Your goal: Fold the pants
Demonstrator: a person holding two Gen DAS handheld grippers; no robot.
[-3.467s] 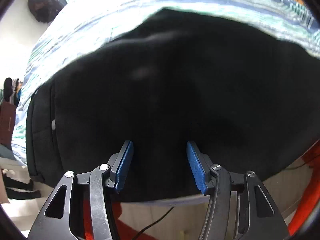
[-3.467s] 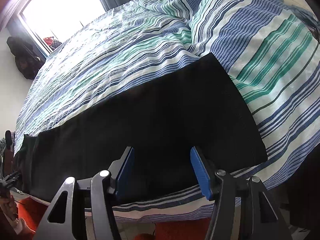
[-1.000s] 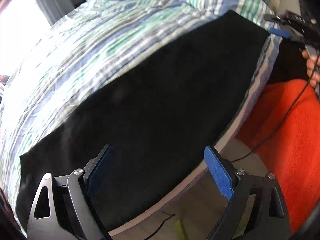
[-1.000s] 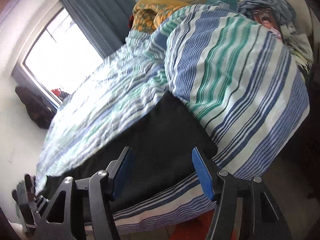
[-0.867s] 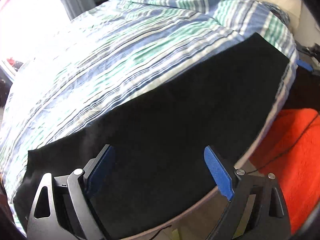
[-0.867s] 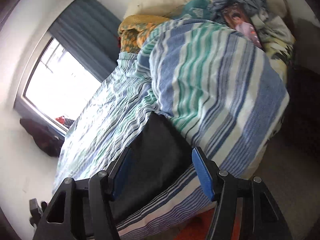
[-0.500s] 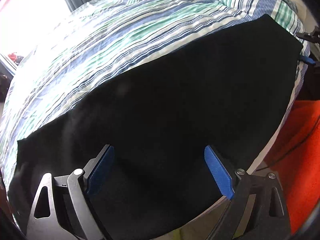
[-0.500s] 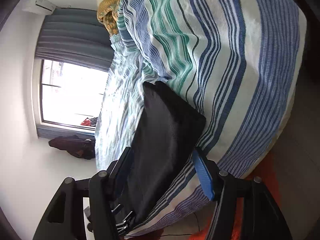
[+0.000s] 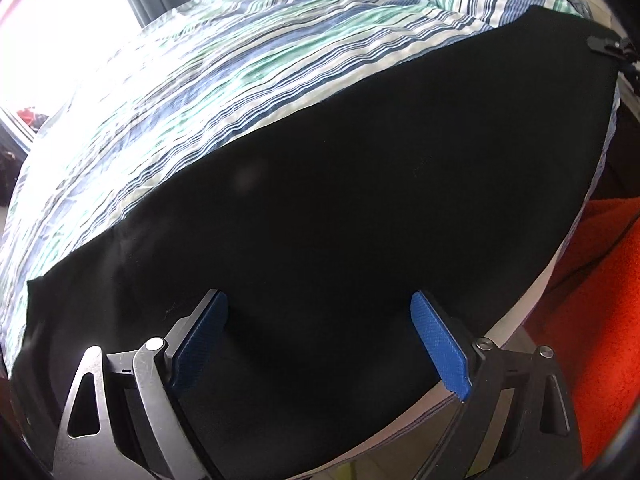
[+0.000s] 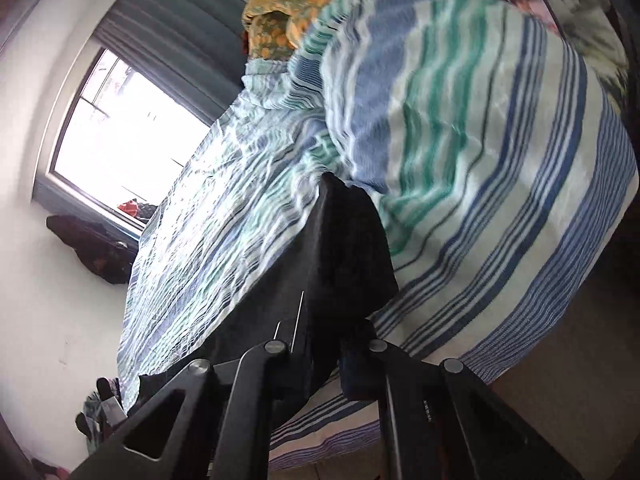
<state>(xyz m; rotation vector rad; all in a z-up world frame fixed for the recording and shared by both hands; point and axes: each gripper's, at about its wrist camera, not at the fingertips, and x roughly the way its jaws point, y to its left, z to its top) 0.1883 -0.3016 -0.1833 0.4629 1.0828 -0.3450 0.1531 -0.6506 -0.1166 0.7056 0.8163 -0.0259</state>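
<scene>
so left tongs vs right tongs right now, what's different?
Left tongs stand wide open with blue pads showing; right tongs are closed, pads hidden in cloth. Left tongs hover over the middle of the black pants, gripping nothing; right tongs pinch the pants' end near the bed edge. Both share the same black linkage build.
</scene>
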